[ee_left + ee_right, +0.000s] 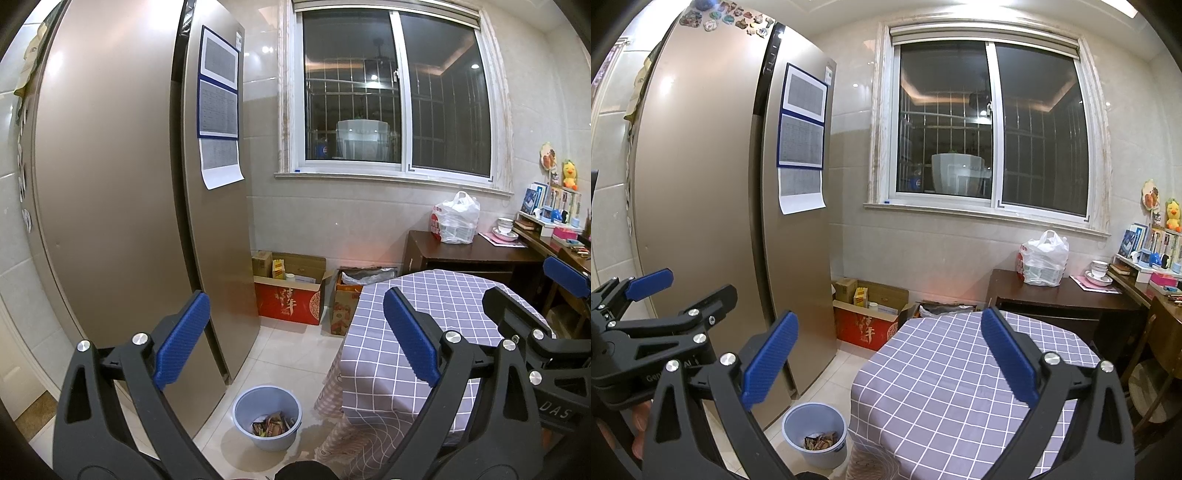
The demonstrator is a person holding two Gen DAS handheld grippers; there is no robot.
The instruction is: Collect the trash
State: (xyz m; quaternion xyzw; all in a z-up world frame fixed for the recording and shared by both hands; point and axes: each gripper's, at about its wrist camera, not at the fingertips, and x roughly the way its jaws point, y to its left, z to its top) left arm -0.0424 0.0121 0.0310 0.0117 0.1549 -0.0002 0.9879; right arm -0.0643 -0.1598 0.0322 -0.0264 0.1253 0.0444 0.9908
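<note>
We hold both grippers raised over a tiled kitchen floor, each with its blue-padded jaws spread wide and nothing between them. Our left gripper (295, 343) faces the gap between the bronze refrigerator (110, 184) and the table draped in a lilac checked cloth (424, 332); our right gripper (890, 354) hangs over that same cloth, with the left one visible low at its left side.

The trash (273, 424), a heap of crumpled wrappers and scraps, lies in the bottom of a pale blue bin (240, 410) that stands on the floor just beside the refrigerator's lower corner and near the hanging edge of the tablecloth. In the right wrist view the bin (792, 428) sits low between the right gripper's two fingers, its contents brown and curled; what each piece is, we cannot tell.

Against the far wall, under a dark sliding window (395, 96), a red cardboard box (288, 302) with gold characters stands open with cartons inside, and a second box lined with a grey bag (365, 277) stands just beside it. A tied white plastic bag (456, 219) rests on a dark wooden desk (480, 254), near stacked bowls (504, 229). Printed sheets (218, 110) hang on the refrigerator's side, and a yellow duck toy (569, 173) sits on a shelf at the right edge.
</note>
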